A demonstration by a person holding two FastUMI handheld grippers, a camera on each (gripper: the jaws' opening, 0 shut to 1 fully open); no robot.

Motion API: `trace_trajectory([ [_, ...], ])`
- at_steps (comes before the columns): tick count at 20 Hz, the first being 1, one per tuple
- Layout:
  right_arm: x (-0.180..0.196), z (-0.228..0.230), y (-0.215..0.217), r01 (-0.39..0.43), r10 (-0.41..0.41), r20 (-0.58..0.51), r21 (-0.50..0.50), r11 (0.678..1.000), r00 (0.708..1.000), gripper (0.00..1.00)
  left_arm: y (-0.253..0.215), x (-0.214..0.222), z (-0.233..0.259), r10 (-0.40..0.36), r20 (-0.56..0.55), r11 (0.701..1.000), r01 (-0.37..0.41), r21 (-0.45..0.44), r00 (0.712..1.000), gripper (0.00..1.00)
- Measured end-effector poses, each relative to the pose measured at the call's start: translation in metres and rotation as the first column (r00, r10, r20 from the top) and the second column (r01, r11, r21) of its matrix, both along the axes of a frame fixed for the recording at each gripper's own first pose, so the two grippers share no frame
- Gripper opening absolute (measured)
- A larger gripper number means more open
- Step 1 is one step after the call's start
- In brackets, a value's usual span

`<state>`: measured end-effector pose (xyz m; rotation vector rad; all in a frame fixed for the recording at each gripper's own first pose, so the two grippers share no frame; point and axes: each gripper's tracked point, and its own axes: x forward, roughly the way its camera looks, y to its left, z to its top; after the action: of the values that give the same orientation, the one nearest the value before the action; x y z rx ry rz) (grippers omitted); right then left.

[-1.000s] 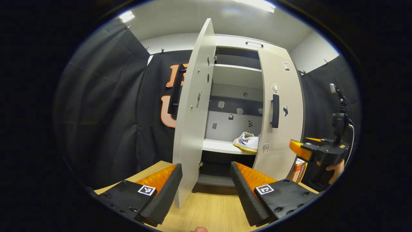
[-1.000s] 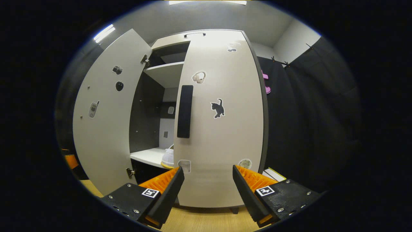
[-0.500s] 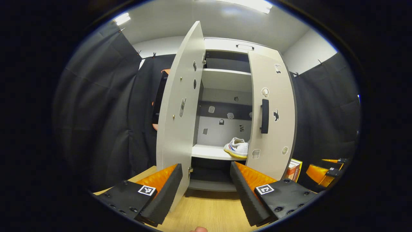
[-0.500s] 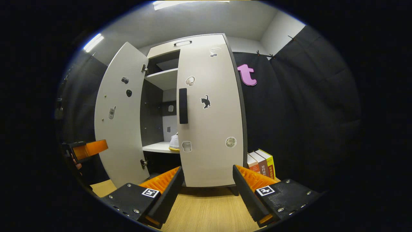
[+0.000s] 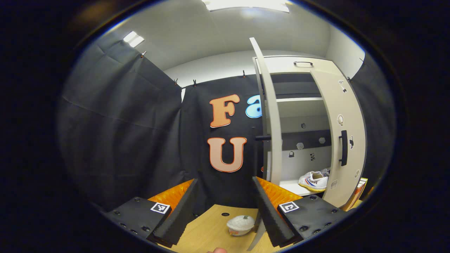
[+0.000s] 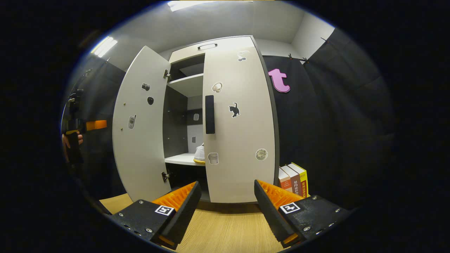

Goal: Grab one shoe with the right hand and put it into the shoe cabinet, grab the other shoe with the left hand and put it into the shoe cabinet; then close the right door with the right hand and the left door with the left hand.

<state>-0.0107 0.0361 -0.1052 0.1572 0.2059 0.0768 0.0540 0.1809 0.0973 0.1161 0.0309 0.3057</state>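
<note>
**Shoes on the shelf, right door nearly shut, left door wide open**

So the white sneaker with the yellow sole (image 5: 314, 180) sits on the pale shelf (image 5: 291, 187) inside the light grey shoe cabinet (image 6: 211, 47), toe pointing out toward the left. A bit of a second white shoe (image 5: 326, 172) peeks out just behind it, mostly hidden by the door. In the right gripper view you only catch the heel of a shoe (image 6: 199, 154) poking past the door edge.

The right door (image 6: 239, 123), with its black vertical handle (image 6: 209, 114) and a little black cat sticker (image 6: 234, 109), is swung most of the way closed, but there's a gap beside it where you see into the cabinet. The left door (image 6: 140, 123) stands wide open; in the left gripper view it shows almost edge-on (image 5: 272, 116).

Left tongs (image 5: 225, 207) are spread apart, holding nothing, hanging over the light wooden counter (image 5: 211, 232) and facing the black cloth wall more than the cabinet. A small white lidded cup (image 5: 240, 225) sits on the counter between the tips, near the foot of the open door. In the right gripper view the left tongs (image 6: 93, 125) appear way off left, beyond the open door, with a hand (image 6: 70, 140) on the grip.

Right tongs (image 6: 226, 207) are also released and empty, pointing at the bottom of the right door, not touching it. A few upright books (image 6: 293, 179) stand just to the right of the cabinet.
</note>
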Motion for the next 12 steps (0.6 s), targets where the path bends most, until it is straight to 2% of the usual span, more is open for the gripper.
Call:
trace_trajectory([
  [4,0.001,0.008,-0.001,-0.002,0.002,0.017,0.003,1.0,1.0,0.93,0.031,0.043,-0.014,-0.011,-0.049,0.998,0.007,-0.07,0.999,0.96],
  [6,0.001,0.008,-0.005,0.007,-0.007,0.016,-0.004,1.0,1.0,0.94,0.029,0.057,-0.023,-0.047,-0.068,0.993,0.039,-0.11,0.997,0.96],
  [10,0.001,0.006,-0.012,0.026,-0.026,0.008,-0.016,1.0,1.0,0.94,0.026,0.063,-0.022,-0.075,-0.072,0.992,0.067,-0.107,0.995,0.93],
  [12,0.002,0.007,-0.012,0.028,-0.027,0.012,-0.015,1.0,1.0,0.94,0.016,0.063,-0.021,-0.1,-0.076,0.991,0.092,-0.101,0.992,0.98],
])
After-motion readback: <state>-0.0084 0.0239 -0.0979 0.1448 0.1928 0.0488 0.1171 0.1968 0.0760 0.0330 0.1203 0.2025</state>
